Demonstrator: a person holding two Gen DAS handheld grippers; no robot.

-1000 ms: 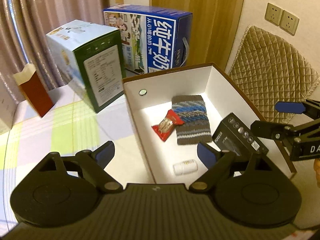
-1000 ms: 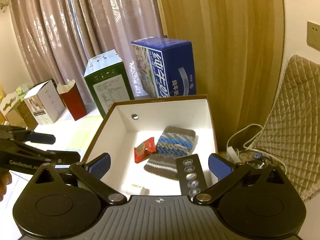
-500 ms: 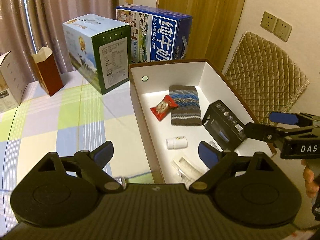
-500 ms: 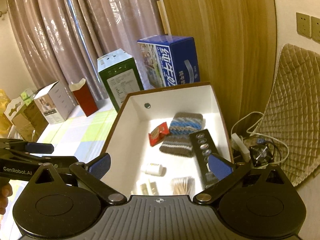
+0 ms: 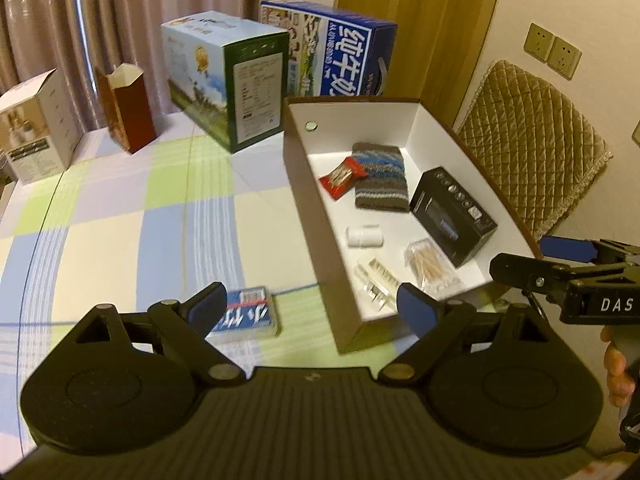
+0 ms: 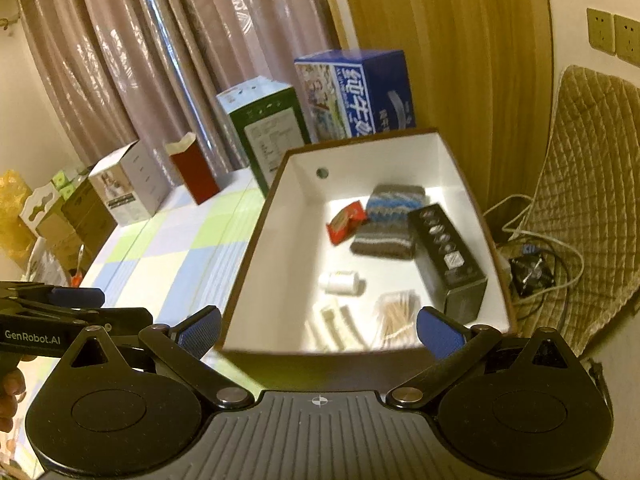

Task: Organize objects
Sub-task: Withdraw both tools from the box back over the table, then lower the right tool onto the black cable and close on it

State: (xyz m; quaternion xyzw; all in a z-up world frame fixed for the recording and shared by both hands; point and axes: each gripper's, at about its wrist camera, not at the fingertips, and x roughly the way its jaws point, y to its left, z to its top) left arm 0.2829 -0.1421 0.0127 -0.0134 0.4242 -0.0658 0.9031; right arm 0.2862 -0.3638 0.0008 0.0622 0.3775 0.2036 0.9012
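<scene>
An open box with white inside walls (image 5: 360, 120) (image 6: 360, 160) sits at the table's right edge. It holds a red snack packet (image 5: 342, 174), a striped knitted pouch (image 5: 380, 176), a black carton (image 5: 452, 210), a small white bottle (image 5: 364, 236), a bag of toothpicks (image 5: 428, 264) and a clear packet (image 5: 376, 280). A blue tissue pack (image 5: 248, 316) lies on the cloth beside my left gripper's left finger. My left gripper (image 5: 312, 308) (image 6: 124, 306) is open over the box's near left corner. My right gripper (image 6: 320, 332) (image 5: 520, 256) is open and empty at the box's near end.
Along the far side of the checkered tablecloth (image 5: 120, 220) stand a green-and-white carton (image 5: 228, 80), a blue milk carton (image 5: 340, 52), an open red-brown box (image 5: 128, 108) and a white box (image 5: 36, 128). A quilted cushion (image 5: 532, 152) and cables (image 6: 532, 264) lie right of the table.
Both grippers have drawn back from the box, so its near end with the toothpicks and clear packet now shows. The blue tissue pack has come into view. Jaws stay wide.
</scene>
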